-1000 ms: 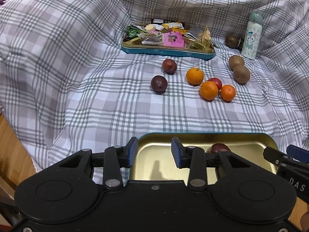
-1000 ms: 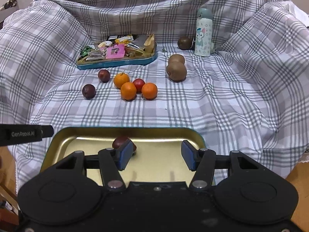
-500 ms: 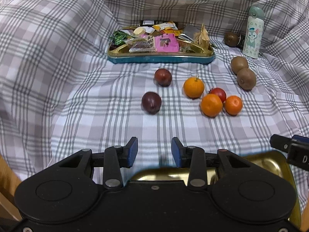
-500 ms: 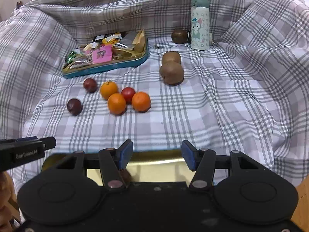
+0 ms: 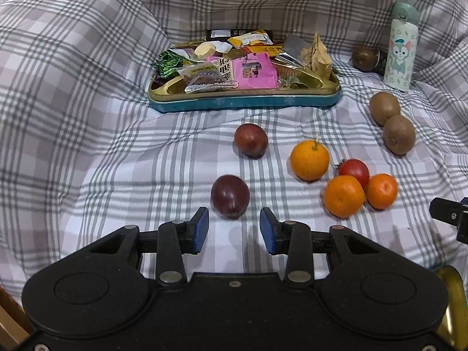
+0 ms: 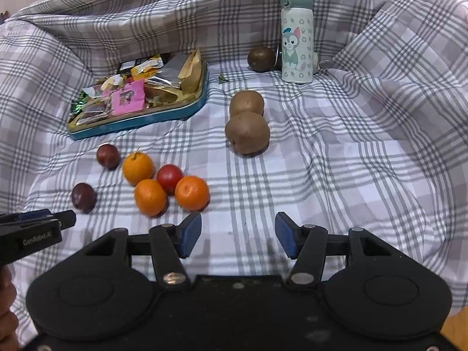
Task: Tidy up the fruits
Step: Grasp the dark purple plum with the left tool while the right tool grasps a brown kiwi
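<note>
Hovering over plaid cloth [image 5: 87, 152], both grippers empty.
L gripper [image 5: 234, 231] jaws apart, near plum [image 5: 230, 195] just ahead; R gripper [image 6: 238, 235] jaws wide. Far plum [image 5: 251, 140], oranges [image 5: 309, 160], kiwis [image 5: 399, 134] all nearer than snack tin [image 5: 245, 101].

Matt plaid cloth [image 5: 87, 146]; glossy metal tin [image 5: 245, 99]

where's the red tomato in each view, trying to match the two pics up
Left wrist view: the red tomato sits right of centre, tucked behind two of the oranges, right of the third.
Right wrist view: the same tomato sits left of centre, in the middle of the three oranges.
Shared landmark: the cartoon-cat bottle stands upright at the back in both views.
</note>
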A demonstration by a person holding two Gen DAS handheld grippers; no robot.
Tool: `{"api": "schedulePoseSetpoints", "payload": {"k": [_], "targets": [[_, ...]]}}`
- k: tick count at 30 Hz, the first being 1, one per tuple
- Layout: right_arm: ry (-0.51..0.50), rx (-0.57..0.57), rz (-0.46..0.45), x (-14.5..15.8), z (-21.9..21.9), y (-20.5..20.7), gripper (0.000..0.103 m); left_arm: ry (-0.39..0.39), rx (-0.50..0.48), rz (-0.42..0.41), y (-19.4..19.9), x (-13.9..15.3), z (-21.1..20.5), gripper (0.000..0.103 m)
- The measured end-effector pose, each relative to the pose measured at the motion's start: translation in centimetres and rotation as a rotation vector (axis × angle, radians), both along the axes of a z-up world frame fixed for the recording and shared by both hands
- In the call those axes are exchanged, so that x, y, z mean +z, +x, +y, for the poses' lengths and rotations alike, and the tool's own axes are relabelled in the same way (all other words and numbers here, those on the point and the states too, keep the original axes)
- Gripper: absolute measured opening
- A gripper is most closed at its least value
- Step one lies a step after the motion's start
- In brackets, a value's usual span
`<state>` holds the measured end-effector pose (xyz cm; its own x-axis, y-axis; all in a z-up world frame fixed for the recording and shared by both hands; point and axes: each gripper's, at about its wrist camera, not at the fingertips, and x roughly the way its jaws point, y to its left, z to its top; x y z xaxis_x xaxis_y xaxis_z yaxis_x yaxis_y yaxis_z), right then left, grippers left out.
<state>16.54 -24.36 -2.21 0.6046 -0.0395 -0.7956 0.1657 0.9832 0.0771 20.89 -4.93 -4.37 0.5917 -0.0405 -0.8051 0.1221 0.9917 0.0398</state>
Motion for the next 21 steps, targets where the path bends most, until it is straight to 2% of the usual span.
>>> {"api": "schedulePoseSetpoints", "payload": {"k": [21], "targets": [[-0.047, -0.003, 0.008, -2.3, -0.7, 6.0, 0.059, 0.015, 0.009, 0.02, 3.9, -3.4, 0.0, 0.048]]}}
